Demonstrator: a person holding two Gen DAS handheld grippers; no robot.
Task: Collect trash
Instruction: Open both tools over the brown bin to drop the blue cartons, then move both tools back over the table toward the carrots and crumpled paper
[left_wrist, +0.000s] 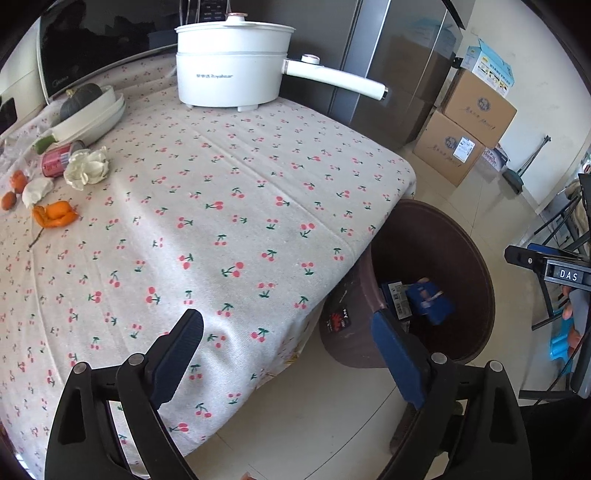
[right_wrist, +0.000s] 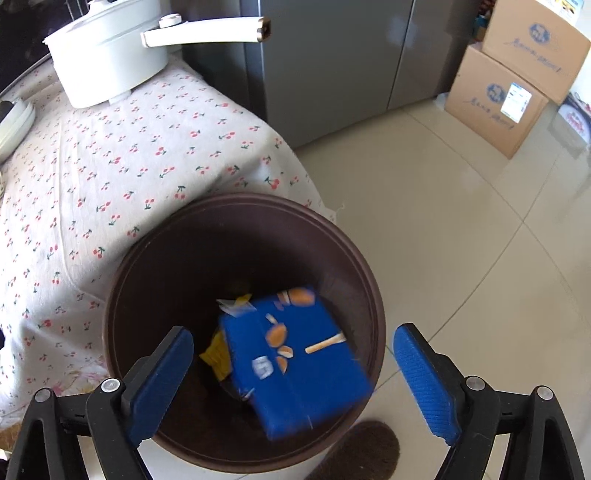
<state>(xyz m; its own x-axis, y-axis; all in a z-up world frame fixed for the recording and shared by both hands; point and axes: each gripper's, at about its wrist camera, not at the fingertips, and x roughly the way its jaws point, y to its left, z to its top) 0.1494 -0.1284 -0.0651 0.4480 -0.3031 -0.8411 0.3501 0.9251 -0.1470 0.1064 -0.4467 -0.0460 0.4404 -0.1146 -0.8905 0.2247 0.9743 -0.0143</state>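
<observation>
Hovering over the bin (right_wrist: 122, 266), the right gripper (right_wrist: 293, 354) gapes wide and empty, a blurred blue box (right_wrist: 295, 362) inside it; the left gripper (left_wrist: 288, 343) gapes wide too, holding nothing.

Glossy beige tiled floor (right_wrist: 461, 229), grey steel fridge (right_wrist: 332, 66), stacked cardboard boxes (right_wrist: 517, 81).

table (left_wrist: 258, 206): cherry cloth | pot (left_wrist: 231, 64), plates (left_wrist: 92, 114), peel (left_wrist: 55, 214) | floor (right_wrist: 461, 221): bin (right_wrist: 122, 280)

box (right_wrist: 295, 363) in bin (right_wrist: 147, 258) beside table (left_wrist: 258, 206); pot (left_wrist: 231, 70) on table.
</observation>
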